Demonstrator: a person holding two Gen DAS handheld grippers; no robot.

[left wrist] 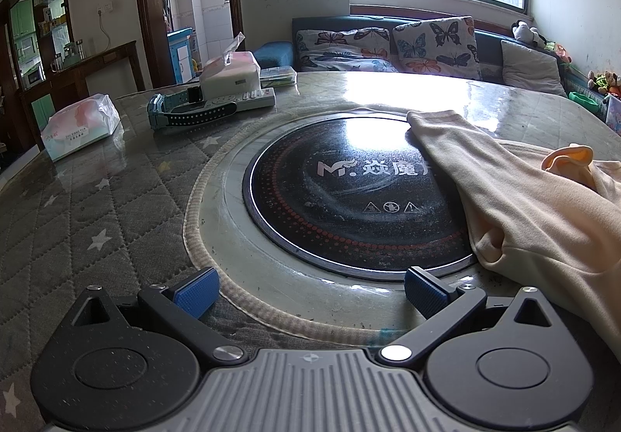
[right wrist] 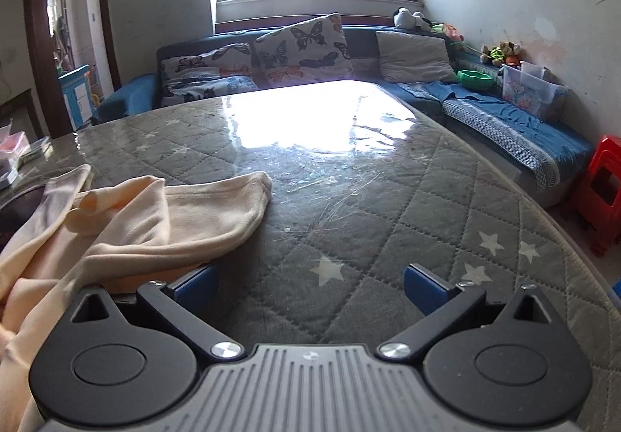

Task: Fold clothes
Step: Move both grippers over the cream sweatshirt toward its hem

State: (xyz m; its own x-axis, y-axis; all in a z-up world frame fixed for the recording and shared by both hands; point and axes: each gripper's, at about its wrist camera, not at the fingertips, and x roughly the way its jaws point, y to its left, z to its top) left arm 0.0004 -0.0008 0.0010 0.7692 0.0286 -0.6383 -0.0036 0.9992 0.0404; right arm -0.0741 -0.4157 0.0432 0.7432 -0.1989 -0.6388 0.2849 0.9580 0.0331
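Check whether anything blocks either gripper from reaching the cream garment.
Nothing visible does. The left gripper has only bare table rim between it and the garment. The garment already lies against the right gripper, beside its left finger.

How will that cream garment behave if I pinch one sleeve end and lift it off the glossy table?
The cream garment lies in soft rumpled folds, so it will probably hang limp and trail. It looks thin, likely light. The table cover shines like slick plastic, so the cloth may slide rather than stay put. Both the left gripper and right gripper are open, holding nothing.
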